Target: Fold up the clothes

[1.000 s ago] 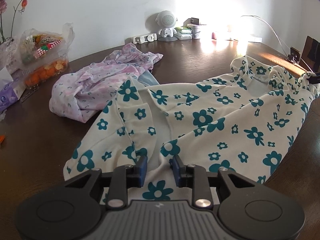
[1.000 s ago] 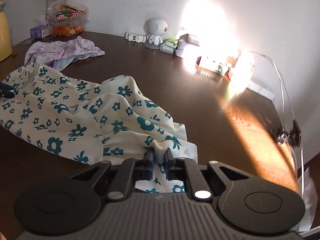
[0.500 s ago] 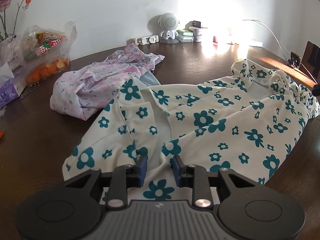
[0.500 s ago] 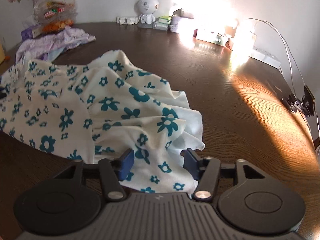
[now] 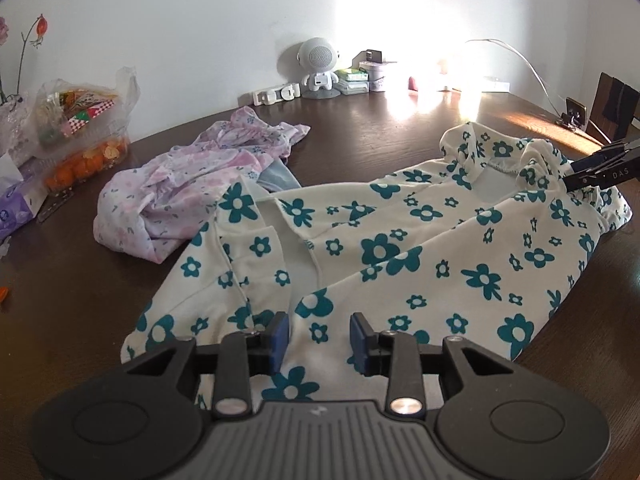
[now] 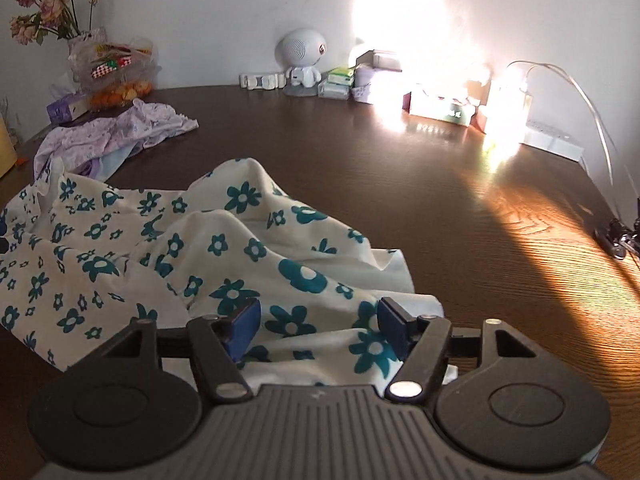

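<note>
A cream garment with teal flowers lies spread and rumpled on the dark wooden table. My left gripper hovers over its near edge. Its jaws are opening, and the cloth between the blue pads lies slack, not pinched. My right gripper is at the garment's other end, its jaws opening wide over a bunched fold that rests loose between them. Its black fingers show at the right edge of the left wrist view. A crumpled pink floral garment lies behind.
Along the wall stand a white robot-shaped speaker, small boxes and a white power strip. A bag of oranges and snacks and a purple tissue pack sit far left. A cable clip lies at the right.
The right gripper went from shut on the garment's corner to wide open and sank toward the table; the cloth dropped loose. The left pads parted a little.
</note>
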The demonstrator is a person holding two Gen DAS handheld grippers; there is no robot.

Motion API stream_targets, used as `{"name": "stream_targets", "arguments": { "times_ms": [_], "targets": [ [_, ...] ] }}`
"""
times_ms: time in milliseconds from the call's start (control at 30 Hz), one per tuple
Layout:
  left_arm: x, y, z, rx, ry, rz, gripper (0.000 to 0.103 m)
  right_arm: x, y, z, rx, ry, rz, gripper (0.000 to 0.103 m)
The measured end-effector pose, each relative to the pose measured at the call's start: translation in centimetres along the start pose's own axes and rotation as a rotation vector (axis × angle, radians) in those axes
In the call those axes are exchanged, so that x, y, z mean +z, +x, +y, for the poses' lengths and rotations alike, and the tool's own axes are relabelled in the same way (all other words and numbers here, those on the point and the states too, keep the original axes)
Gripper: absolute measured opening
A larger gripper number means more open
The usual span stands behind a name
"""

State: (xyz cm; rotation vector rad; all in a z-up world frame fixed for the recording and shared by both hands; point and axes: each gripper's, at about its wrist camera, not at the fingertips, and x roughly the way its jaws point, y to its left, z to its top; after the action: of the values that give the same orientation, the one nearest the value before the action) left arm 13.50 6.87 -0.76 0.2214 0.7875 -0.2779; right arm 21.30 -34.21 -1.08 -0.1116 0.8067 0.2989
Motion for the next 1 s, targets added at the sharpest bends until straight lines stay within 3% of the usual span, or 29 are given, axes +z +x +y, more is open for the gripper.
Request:
{"name": "stream_targets", "arguments": {
  "times_ms": [167,233,500,533,633,700,767,833,867,1000],
  "targets": [
    [-0.6,0.7,0.8,-0.027,-0.019,0.019,0.034,-1.1,0.4,0.3,0.015,0.008,0.065,0.062],
    [-0.8,0.7,1.0,-0.035,-0.019,0.017,0.034,-1.9,-0.5,0.3,0.016,0.023,0.083,0.055],
    [-0.8,0.1,1.6,-0.046,-0.011,0.02,0.034,-5.4,-4.6,1.9,0.003,0.04,0.103,0.052],
    [-0.5,-0.3,1.2,-0.037,-0.001,0.001,0.033,-5.3,-5.1,2.0,-0.003,0.052,0.087,0.051],
    [0.7,-1.8,-0.8,-0.105,0.039,-0.064,0.033,-3.9,-7.8,3.4,0.013,0.045,-0.05,0.051],
    [1.3,-1.7,-2.8,-0.152,0.093,-0.073,0.033,-2.6,-8.6,6.5,0.096,-0.034,-0.121,0.051],
    [1.8,-1.4,-5.0,-0.189,0.156,-0.073,0.033,-1.8,-7.3,10.2,0.166,-0.139,-0.123,0.045],
    [1.9,-0.3,-6.5,-0.2,0.196,-0.046,0.033,-1.1,-5.9,14.1,0.234,-0.246,-0.118,0.019],
    [1.7,0.2,-6.8,-0.191,0.196,-0.032,0.032,-0.8,-4.7,15.5,0.254,-0.288,-0.104,0.015],
    [0.7,1.7,-5.9,-0.166,0.156,0.008,0.032,-0.6,-0.6,17.0,0.259,-0.322,-0.034,0.013]
  ]
}}
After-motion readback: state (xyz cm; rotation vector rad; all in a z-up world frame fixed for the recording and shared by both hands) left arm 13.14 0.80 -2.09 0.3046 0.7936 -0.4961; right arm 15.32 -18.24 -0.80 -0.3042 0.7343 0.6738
